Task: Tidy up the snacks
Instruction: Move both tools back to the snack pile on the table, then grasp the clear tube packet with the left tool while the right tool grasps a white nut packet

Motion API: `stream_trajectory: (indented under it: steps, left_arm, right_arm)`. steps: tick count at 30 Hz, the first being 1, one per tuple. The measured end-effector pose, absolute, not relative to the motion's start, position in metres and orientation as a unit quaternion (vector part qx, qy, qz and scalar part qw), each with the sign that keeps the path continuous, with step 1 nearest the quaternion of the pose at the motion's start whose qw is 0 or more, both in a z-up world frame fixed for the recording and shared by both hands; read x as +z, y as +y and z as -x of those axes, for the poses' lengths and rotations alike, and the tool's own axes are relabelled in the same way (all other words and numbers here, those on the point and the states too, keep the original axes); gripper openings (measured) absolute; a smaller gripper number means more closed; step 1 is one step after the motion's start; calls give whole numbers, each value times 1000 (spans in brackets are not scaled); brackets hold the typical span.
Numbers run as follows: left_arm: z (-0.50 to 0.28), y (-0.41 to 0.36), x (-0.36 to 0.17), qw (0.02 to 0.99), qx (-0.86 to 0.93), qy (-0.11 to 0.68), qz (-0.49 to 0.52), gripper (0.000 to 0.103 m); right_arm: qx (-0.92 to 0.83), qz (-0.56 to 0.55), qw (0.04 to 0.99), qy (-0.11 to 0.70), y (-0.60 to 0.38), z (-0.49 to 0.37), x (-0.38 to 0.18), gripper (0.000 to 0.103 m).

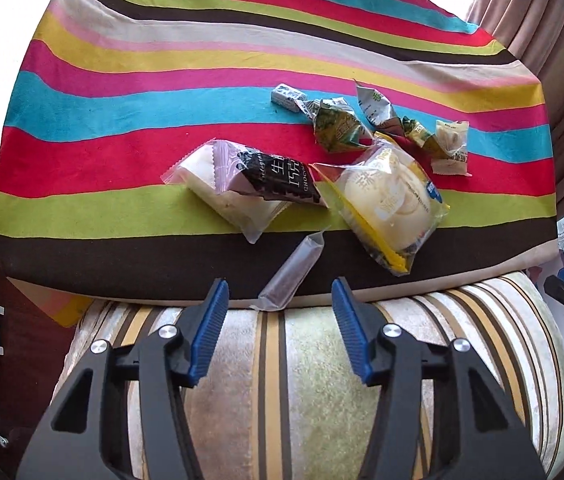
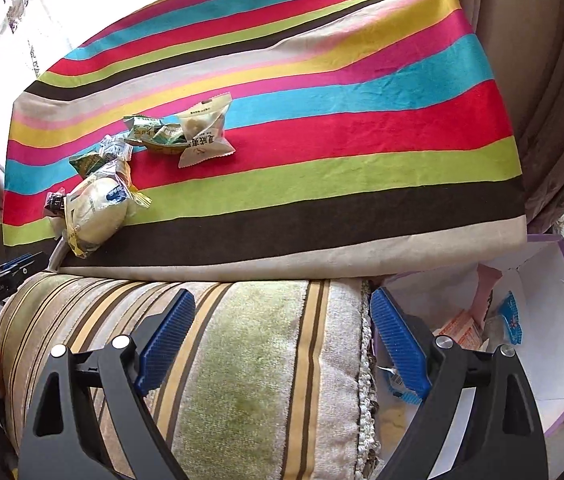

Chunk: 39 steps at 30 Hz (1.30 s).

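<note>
Snacks lie in a loose heap on the striped cloth [image 1: 122, 160]. Among them are a black chocolate packet [image 1: 278, 180] on a clear bag of white bread [image 1: 218, 188], a yellow-edged bun bag [image 1: 390, 200], green wrappers [image 1: 338, 124], a small white box [image 1: 286, 98] and a white packet [image 1: 452, 148]. A slim clear packet [image 1: 292, 272] lies at the cloth's near edge, just past the tips of my left gripper [image 1: 280, 284]. Its jaws stand apart and touch nothing. My right gripper [image 2: 282, 296] hangs wide open over a striped cushion [image 2: 242, 360], holding nothing.
A white box with a purple rim [image 2: 562, 300] sits low at the right, beside the cushion, with several snack packets [image 2: 466, 328] inside. Curtains [image 2: 542, 100] hang close on the right. The bun bag [image 2: 98, 204] and white packet [image 2: 206, 136] lie far left of my right gripper.
</note>
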<state>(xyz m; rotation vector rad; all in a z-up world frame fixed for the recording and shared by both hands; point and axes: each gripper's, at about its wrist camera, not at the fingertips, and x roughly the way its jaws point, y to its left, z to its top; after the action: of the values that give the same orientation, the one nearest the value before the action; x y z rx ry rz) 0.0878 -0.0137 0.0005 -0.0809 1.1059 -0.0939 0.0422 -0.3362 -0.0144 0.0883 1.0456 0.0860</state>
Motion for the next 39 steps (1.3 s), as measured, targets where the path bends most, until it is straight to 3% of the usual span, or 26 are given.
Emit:
stream_trajectory:
  steps: [13,26,39]
  left_arm:
    - [-107,-20,-16,833,-80,548,8,41]
    - [-111,-26,-19,839,-77,539,-1,15]
    - [-111,-16,-19,841,-85,534,22,14]
  right_arm:
    - [39,-34,865,498,-308,-86,-22,87]
    - [33,-32,873,486,-281,-143,-30,87]
    - [18,-27,884,467,-268,-188,-37,85]
